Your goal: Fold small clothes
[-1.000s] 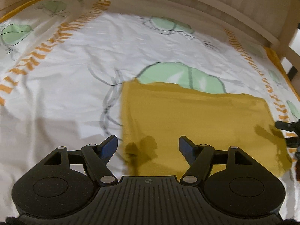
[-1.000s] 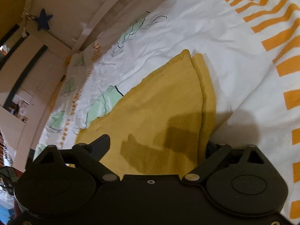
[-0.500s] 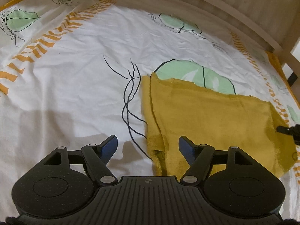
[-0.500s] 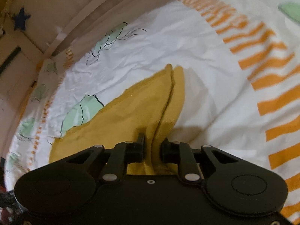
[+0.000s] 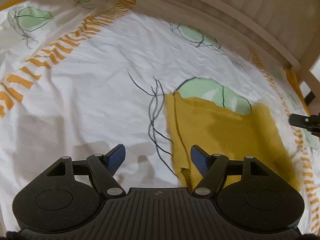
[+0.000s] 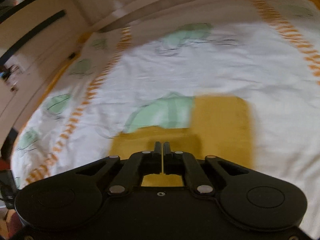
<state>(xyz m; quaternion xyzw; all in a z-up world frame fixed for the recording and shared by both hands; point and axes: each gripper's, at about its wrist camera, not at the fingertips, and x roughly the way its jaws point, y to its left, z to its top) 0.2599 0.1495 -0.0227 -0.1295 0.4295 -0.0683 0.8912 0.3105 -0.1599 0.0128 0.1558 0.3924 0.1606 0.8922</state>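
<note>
A mustard-yellow cloth (image 5: 224, 132) lies folded on the patterned bed sheet (image 5: 96, 92). My left gripper (image 5: 157, 158) is open and empty, low over the sheet at the cloth's near left corner. My right gripper (image 6: 162, 147) is shut, fingers pressed together above the cloth (image 6: 220, 124); nothing shows between them. Its fingers (image 5: 300, 120) show at the right edge of the left wrist view, beyond the cloth's right side. The right wrist view is blurred.
A wooden bed rail (image 5: 230, 20) curves along the far side of the bed. The sheet has orange stripes (image 5: 60, 50) and green leaf prints (image 5: 210, 92). A wall and furniture (image 6: 30, 40) lie to the left in the right wrist view.
My right gripper let go of the cloth's edge, drew back and upward, and its fingers closed fully. My left gripper shifted left, so the cloth sits further right in its view.
</note>
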